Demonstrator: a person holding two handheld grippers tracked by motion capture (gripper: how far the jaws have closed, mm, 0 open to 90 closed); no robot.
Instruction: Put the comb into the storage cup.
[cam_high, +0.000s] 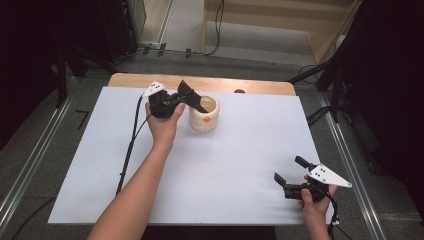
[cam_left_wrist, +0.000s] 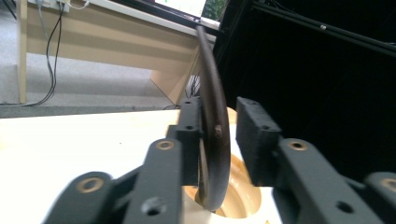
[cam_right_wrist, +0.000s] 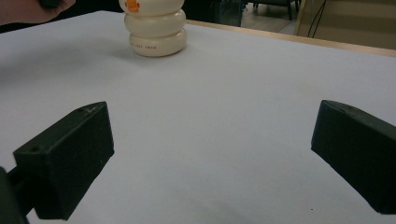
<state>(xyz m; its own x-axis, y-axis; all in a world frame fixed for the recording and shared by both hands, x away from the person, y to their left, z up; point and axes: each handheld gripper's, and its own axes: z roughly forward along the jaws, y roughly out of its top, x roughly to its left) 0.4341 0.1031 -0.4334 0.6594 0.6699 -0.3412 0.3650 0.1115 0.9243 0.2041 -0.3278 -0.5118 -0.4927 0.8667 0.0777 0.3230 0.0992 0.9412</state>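
A cream ribbed cup (cam_high: 205, 121) (cam_right_wrist: 156, 35) with an orange mark stands at the back of the white sheet. My left gripper (cam_high: 196, 100) (cam_left_wrist: 219, 112) hovers over its mouth (cam_left_wrist: 240, 200). A thin, curved dark brown utensil (cam_left_wrist: 215, 112) stands between the jaws with its lower end inside the cup (cam_high: 202, 107). It leans against the left pad, and a gap separates it from the right pad. My right gripper (cam_high: 290, 170) (cam_right_wrist: 212, 121) is low near the front right corner, jaws wide open with nothing between them, pointing toward the cup.
A white sheet (cam_high: 225, 160) covers the wooden table (cam_high: 260, 86). Cables trail from both grippers, one along the left side (cam_high: 131, 142). Dark stands and floor cables surround the table; a small dark object (cam_high: 239, 91) lies at the back edge.
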